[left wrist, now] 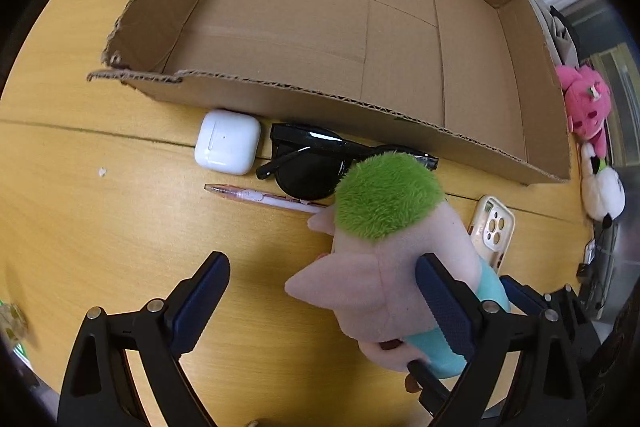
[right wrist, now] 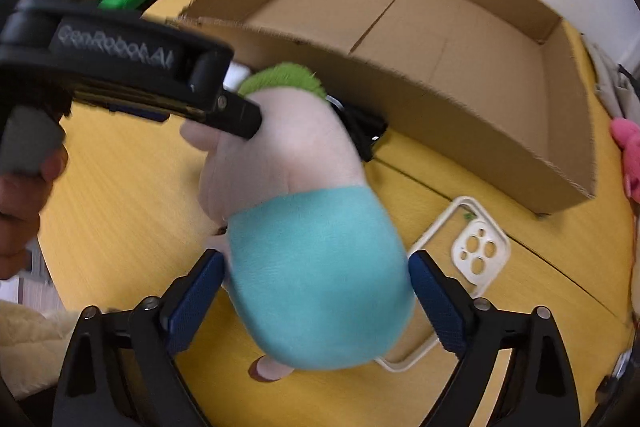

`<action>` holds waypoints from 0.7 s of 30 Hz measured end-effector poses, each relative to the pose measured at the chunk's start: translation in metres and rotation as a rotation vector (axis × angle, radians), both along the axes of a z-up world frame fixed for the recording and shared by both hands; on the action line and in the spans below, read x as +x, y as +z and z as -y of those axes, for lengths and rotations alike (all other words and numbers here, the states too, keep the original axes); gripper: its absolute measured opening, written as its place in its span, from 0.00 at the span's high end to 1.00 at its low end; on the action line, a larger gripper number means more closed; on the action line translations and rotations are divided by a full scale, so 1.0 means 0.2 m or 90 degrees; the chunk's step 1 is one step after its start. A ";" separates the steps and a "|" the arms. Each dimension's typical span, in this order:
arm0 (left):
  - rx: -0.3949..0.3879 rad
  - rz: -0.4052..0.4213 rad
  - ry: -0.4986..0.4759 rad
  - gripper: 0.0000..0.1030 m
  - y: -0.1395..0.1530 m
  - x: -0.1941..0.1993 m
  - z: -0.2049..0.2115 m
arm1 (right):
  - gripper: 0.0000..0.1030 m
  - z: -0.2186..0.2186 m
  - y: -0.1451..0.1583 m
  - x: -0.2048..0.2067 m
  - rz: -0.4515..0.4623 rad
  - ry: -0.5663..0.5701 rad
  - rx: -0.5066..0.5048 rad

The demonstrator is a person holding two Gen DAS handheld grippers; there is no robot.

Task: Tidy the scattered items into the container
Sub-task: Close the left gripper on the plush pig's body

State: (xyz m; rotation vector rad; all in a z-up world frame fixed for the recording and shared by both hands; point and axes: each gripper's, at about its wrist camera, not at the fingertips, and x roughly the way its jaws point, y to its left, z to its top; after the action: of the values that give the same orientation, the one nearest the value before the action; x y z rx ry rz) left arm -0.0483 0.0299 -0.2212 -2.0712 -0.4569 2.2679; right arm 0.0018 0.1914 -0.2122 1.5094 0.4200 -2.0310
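The plush toy (left wrist: 384,255), with green hair, a pale pink head and a teal body, sits low at 5 o'clock in the left wrist view and fills the centre of the right wrist view (right wrist: 304,239). The right gripper (right wrist: 316,303) stands with its jaws wide on either side of the teal body; both blue pads (right wrist: 196,303) lie close against the fabric, but motion blur makes it uncertain whether they press it. The left gripper (left wrist: 320,303) is also spread wide: its right-hand pad (left wrist: 448,311) lies against the side of the toy, while the other finger stands apart over bare desk (left wrist: 100,227). In the right wrist view the left gripper enters from 9 o'clock, and one black finger (right wrist: 240,115) touches the toy's head. The cardboard box (left wrist: 304,99), open at the top, occupies the area from 11 to 2 o'clock in the left wrist view, with nothing visible on its floor. Just in front of its near wall, a white earbud case (left wrist: 228,141) lies at about 10 o'clock from centre, with black sunglasses (left wrist: 316,163) just beside it toward the toy. A pink pen (left wrist: 256,195) lies flat on the desk in front of the sunglasses, one end hidden behind the toy. A cream phone case (left wrist: 492,227) lies camera-cutout up at 3 o'clock of the toy, and appears at 4 o'clock in the right wrist view (right wrist: 476,251). A pink plush (left wrist: 586,99) and a white plush (left wrist: 604,191) sit at the desk edge at 3 o'clock.
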 end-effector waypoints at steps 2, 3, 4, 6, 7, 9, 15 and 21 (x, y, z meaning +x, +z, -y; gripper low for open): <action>0.028 0.005 0.001 0.21 -0.01 0.00 0.01 | 0.07 0.00 -0.02 -0.01 0.018 -0.006 -0.004; 0.048 0.009 0.002 0.24 -0.01 -0.01 0.01 | 0.08 0.01 -0.02 -0.01 0.024 -0.007 -0.004; 0.064 0.010 0.001 0.33 -0.02 -0.01 0.01 | 0.08 0.01 -0.03 -0.01 0.033 -0.003 -0.002; 0.106 0.008 -0.010 0.51 0.00 -0.01 0.01 | 0.09 0.01 -0.04 -0.01 0.046 -0.002 -0.001; 0.121 0.006 -0.016 0.63 0.01 -0.01 0.00 | 0.11 0.00 -0.04 -0.01 0.055 -0.006 -0.004; 0.124 0.001 -0.032 0.69 0.03 -0.01 -0.01 | 0.13 -0.01 -0.04 -0.01 0.073 -0.018 -0.012; 0.085 0.012 0.003 0.22 0.02 0.04 0.03 | 0.10 -0.04 -0.06 0.07 0.109 -0.066 -0.025; 0.184 0.055 -0.002 0.22 -0.10 0.04 0.02 | 0.10 -0.01 -0.10 0.18 0.186 -0.053 -0.064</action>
State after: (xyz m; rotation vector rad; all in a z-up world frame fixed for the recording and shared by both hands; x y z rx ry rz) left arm -0.0394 0.0252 -0.2406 -2.0249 -0.7375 1.9759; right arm 0.0378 0.1939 -0.2321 1.7507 0.1398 -1.8230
